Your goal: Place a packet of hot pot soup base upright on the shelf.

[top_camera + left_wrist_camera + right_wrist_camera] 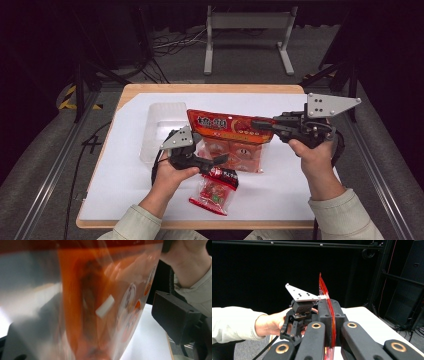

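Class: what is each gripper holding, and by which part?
The right gripper clamps the orange snack bag by its top edge. The left gripper holds nothing.

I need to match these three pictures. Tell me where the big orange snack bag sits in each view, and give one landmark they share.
High view: orange snack bag at table centre, its top edge pinched by the right gripper.
Left gripper view: bag close up, blurred, across the middle.
Right gripper view: bag edge-on, clamped between the jaws.
Shared landmark: white table sheet.
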